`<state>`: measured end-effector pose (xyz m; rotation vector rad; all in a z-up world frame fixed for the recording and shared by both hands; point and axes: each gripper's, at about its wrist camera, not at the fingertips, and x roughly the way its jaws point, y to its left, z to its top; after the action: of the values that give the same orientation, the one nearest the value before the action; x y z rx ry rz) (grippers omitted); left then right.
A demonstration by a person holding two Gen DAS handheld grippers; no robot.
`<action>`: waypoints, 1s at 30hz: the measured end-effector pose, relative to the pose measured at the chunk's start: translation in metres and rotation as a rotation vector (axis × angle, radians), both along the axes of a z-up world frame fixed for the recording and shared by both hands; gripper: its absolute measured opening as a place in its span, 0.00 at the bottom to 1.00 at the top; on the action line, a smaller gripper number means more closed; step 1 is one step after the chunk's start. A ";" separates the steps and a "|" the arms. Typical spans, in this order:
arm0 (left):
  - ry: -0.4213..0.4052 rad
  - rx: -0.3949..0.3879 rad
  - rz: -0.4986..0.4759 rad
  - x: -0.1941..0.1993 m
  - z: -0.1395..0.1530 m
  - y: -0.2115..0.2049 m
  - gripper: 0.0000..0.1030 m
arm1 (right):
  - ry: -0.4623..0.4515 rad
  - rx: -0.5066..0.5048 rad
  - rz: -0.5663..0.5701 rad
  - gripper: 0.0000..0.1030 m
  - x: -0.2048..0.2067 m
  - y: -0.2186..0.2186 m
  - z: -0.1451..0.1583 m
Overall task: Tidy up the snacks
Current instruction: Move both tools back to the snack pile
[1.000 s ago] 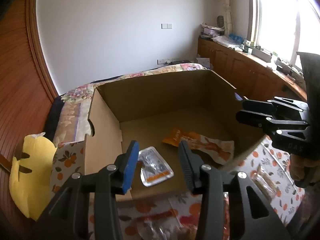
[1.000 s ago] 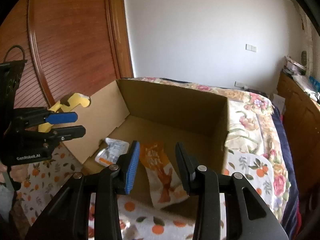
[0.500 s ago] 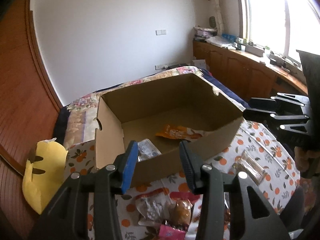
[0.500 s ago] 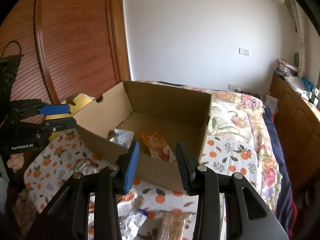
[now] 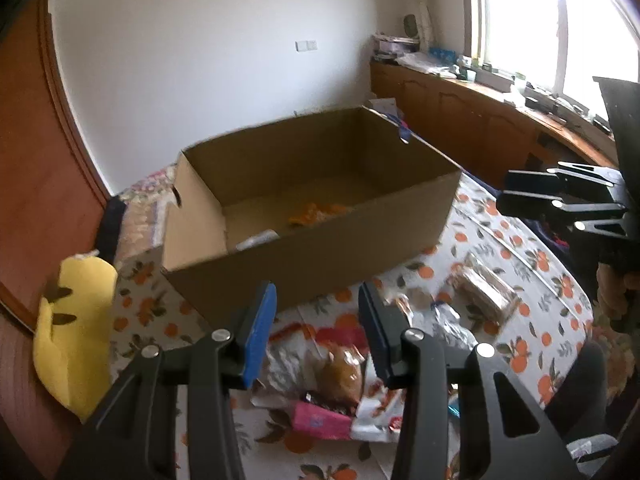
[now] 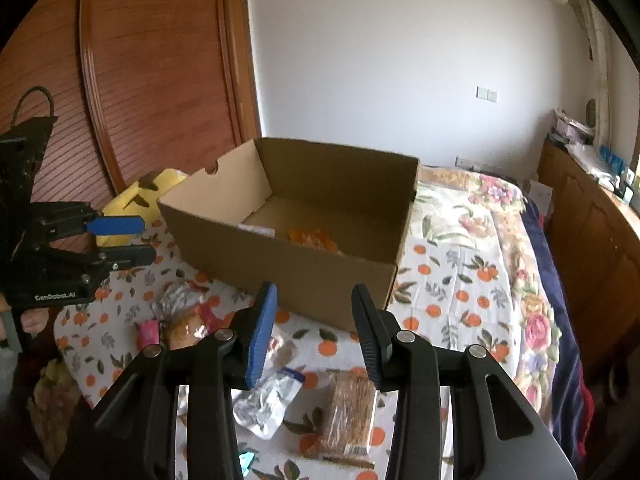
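An open cardboard box (image 5: 340,252) (image 6: 288,264) stands on the orange-print cloth. Inside lie an orange snack packet (image 5: 316,213) (image 6: 316,238) and a clear packet (image 5: 258,238). Loose snacks lie in front of the box: a brown bun packet (image 5: 340,372) (image 6: 184,330), a pink packet (image 5: 320,420), a silver packet (image 6: 268,398) and a clear-wrapped brown bar (image 5: 484,292) (image 6: 352,416). My left gripper (image 5: 318,330) is open and empty above the bun packet. My right gripper (image 6: 314,330) is open and empty above the silver packet and bar.
A yellow plush toy (image 5: 74,332) (image 6: 144,196) lies left of the box by the wooden wardrobe (image 6: 132,72). A floral bedspread (image 6: 500,248) runs right toward a wooden cabinet (image 5: 480,124) under the window.
Both grippers have pulled back and up from over the box. The box now sits farther away, and the loose snacks in front of it have come into view.
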<state>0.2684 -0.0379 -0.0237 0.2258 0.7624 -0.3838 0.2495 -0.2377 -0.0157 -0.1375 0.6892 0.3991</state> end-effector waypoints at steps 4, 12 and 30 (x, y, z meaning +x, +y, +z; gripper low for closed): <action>0.063 -0.020 -0.034 -0.004 -0.019 -0.003 0.42 | 0.024 0.013 -0.010 0.40 -0.007 -0.006 -0.013; 0.142 -0.034 -0.066 -0.008 -0.063 -0.007 0.42 | 0.074 0.042 -0.041 0.57 -0.019 -0.017 -0.046; 0.218 0.008 0.023 0.010 -0.107 -0.002 0.44 | 0.150 0.037 -0.063 0.80 -0.018 -0.031 -0.106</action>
<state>0.2785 -0.0395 -0.1305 0.1849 0.9801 -0.3878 0.2314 -0.2689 -0.1213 -0.0512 0.8313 0.3639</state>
